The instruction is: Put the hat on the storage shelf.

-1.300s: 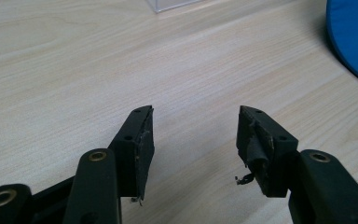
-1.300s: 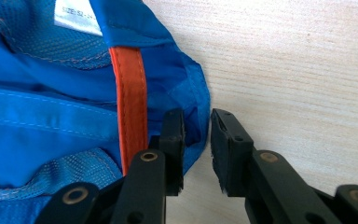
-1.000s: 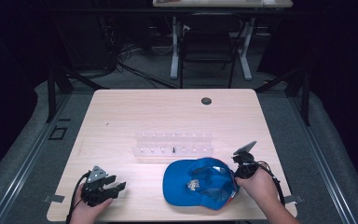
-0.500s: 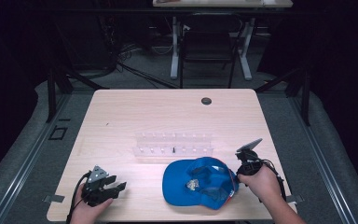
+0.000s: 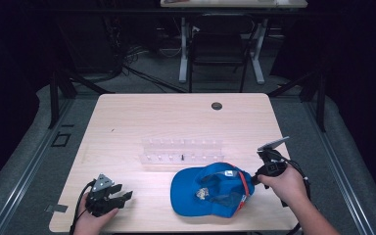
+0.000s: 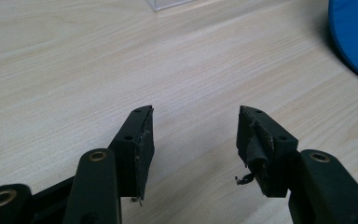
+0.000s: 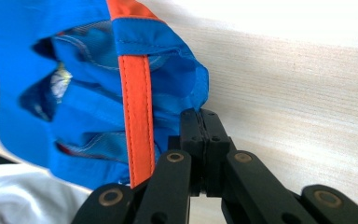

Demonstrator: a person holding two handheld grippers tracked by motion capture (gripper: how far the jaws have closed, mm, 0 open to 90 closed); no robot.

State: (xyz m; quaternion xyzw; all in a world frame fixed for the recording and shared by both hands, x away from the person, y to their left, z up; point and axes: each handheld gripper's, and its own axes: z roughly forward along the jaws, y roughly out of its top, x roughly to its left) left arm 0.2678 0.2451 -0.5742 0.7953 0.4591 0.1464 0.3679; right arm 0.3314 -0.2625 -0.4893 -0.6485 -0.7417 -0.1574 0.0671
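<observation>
Blue cap (image 5: 210,190) lies upside down on the worktop (image 5: 176,122), near the front edge, just in front of a clear plastic rack (image 5: 182,151). Right tool (image 7: 204,122) — jaws pressed together, pinching the cap's rear edge beside the orange strap (image 7: 137,116). Left tool (image 6: 193,135) — jaws spread, nothing between them, resting at the front left, well apart from the cap.

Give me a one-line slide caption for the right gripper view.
Right gripper, jaws shut, pinches the blue cap at its back edge beside the orange strap.
</observation>
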